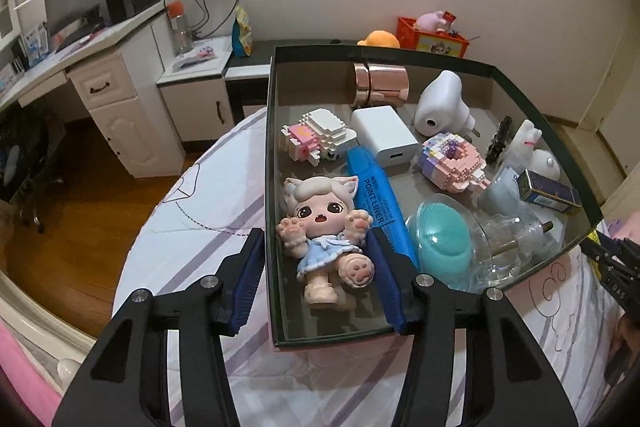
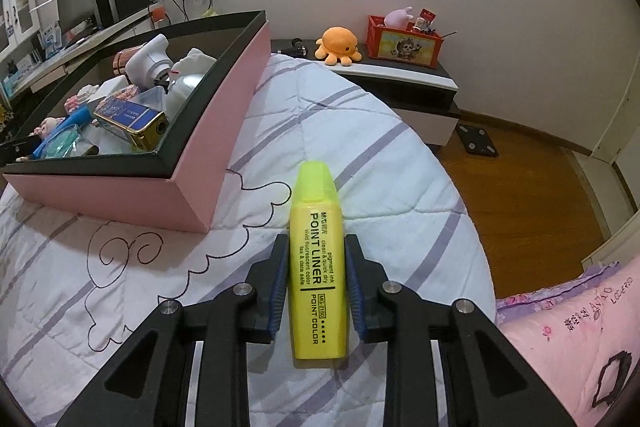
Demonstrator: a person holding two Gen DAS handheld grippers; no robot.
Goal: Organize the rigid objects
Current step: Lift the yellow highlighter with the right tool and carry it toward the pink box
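A cat-eared doll point(image 1: 320, 223) in a blue dress lies at the near left of a dark-rimmed box point(image 1: 272, 147) on the bed. My left gripper point(image 1: 316, 239) is open astride the doll: its right finger is inside the box by the doll's paw, and its left finger hangs outside the box wall, clear of the doll. My right gripper point(image 2: 317, 239) is shut on a yellow highlighter point(image 2: 318, 259), held above the quilt to the right of the box point(image 2: 120, 195), which is pink outside.
The box also holds a blue highlighter point(image 1: 376, 203), a white charger point(image 1: 380, 137), two block figures point(image 1: 316, 139), a teal brush point(image 1: 440, 243), a rose-gold case point(image 1: 380, 83) and several more items. The quilted bed point(image 2: 380, 155) ends at a wooden floor point(image 2: 520, 187). A nightstand point(image 2: 400, 79) carries an orange plush.
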